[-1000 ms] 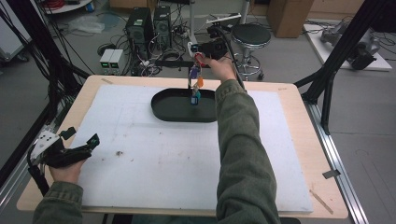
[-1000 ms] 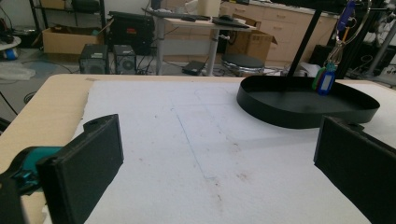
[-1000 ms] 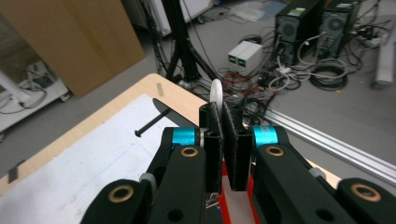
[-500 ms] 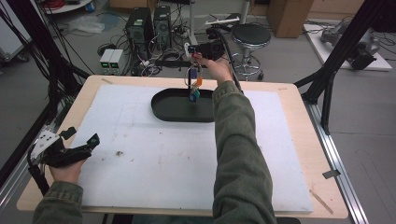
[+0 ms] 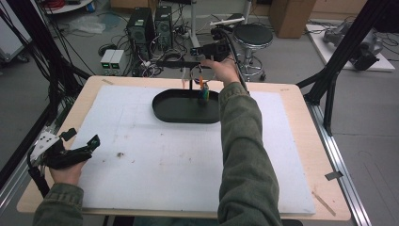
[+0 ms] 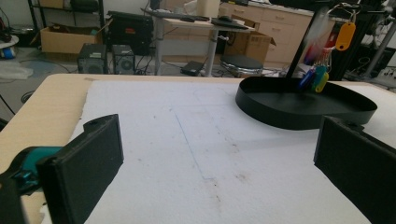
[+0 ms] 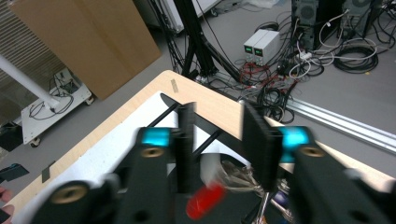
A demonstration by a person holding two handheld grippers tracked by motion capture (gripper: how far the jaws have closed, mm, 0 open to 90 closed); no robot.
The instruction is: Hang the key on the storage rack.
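Hanging key tags point(image 5: 202, 92) over tray point(image 5: 169, 110); right gripper point(image 5: 197, 75) jaws just opening.

My bunch of coloured key tags point(image 5: 202, 89) is hanging from the black stand point(image 6: 312, 35) over the black oval tray point(image 5: 181, 109).

Our right gripper point(image 5: 203, 70) jaws just been opening: a second ago shut on bunch of key tags point(image 5: 202, 92), now parted, pads off it in right gripper view. Tags hang by their ring from black stand point(image 5: 190, 77) at far rim of black tray point(image 5: 162, 109) (earlier we held them up against stand's arm). Bunch sits a little lower now, coloured tags dangling over tray. Our right hand point(image 5: 223, 70) looks slightly farther from stand.
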